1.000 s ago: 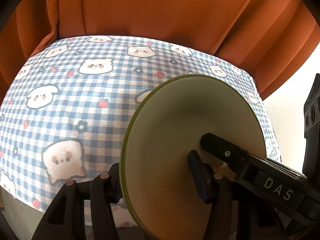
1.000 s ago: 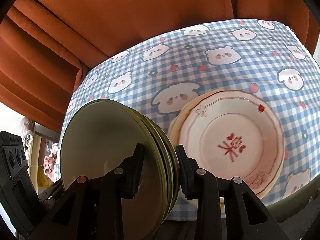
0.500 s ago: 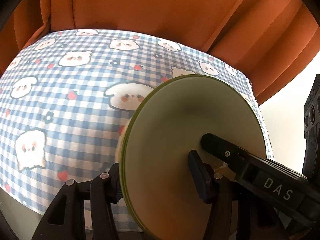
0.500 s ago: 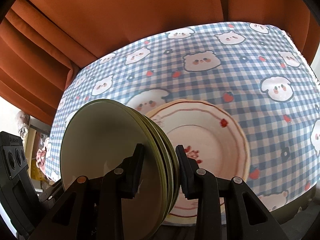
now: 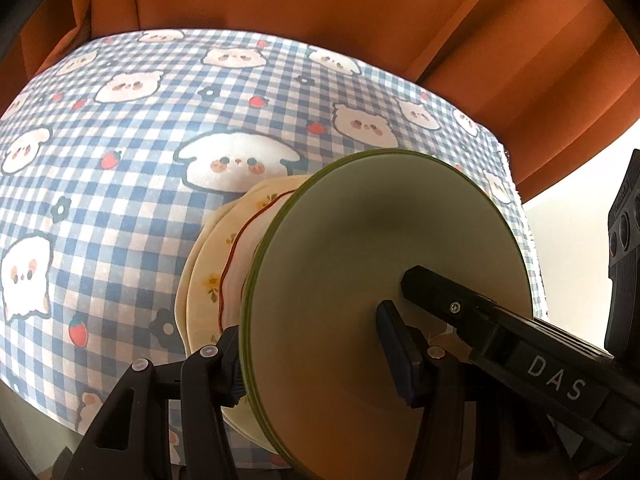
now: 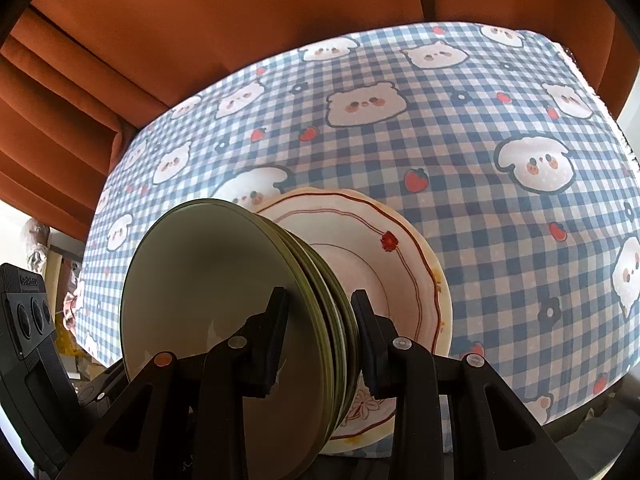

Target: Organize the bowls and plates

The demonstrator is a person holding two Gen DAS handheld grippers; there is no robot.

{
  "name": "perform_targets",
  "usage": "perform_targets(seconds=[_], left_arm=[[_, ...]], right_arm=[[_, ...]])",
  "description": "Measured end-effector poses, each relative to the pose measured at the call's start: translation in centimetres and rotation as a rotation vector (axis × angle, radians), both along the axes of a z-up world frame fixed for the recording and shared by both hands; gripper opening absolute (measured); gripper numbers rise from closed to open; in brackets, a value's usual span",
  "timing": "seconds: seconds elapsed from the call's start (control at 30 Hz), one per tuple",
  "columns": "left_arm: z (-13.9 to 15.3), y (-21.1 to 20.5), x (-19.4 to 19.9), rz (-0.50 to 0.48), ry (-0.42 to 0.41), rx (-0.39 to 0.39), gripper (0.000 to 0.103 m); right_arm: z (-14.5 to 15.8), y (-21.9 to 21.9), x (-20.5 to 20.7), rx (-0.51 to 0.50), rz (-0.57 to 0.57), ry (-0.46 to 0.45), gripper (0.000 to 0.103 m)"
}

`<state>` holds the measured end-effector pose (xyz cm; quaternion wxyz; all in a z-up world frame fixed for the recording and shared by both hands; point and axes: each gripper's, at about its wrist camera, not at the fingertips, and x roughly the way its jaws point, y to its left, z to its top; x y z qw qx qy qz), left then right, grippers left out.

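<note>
- Our left gripper (image 5: 316, 354) is clenched on the stack of green plates (image 5: 384, 280), held on edge.
- Our right gripper (image 6: 320, 340) grips the same stack.
- Just behind it, the cream plates (image 6: 400, 280) lie near the table's (image 6: 500, 220) front edge.

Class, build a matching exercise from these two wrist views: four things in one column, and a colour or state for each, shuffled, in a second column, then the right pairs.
1. green plates
2. red-rimmed plate
3. tablecloth
4. curtain

A. orange, hanging behind the table
B. lying flat on the cloth
C. held on edge between both grippers
D. blue check with animal faces

Pairs: 1-C, 2-B, 3-D, 4-A
</note>
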<state>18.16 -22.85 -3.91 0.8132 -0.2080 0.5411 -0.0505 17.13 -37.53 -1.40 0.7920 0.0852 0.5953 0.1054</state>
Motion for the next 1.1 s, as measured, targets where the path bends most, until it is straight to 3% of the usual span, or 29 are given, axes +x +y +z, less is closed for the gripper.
perform_targets(seconds=[0.53, 0.83, 0.93, 1.1], left_arm=[[-0.3, 0.1, 0.5, 0.025, -0.014, 0.02, 0.057], [0.4, -0.8, -0.2, 0.033, -0.013, 0.147, 0.062], [0.5, -0.6, -0.5, 0.029, -0.004, 0.198, 0.068], [0.8, -0.1, -0.9, -0.009, -0.017, 0.211, 0.076]], right_arm=[[-0.6, -0.1, 1.3, 0.012, 0.046, -0.034, 0.035], [-0.4, -0.5, 0.3, 0.011, 0.049, -0.044, 0.036], [-0.5, -0.5, -0.2, -0.011, 0.031, -0.038, 0.046], [-0.5, -1.5, -1.2, -0.014, -0.059, -0.024, 0.067]])
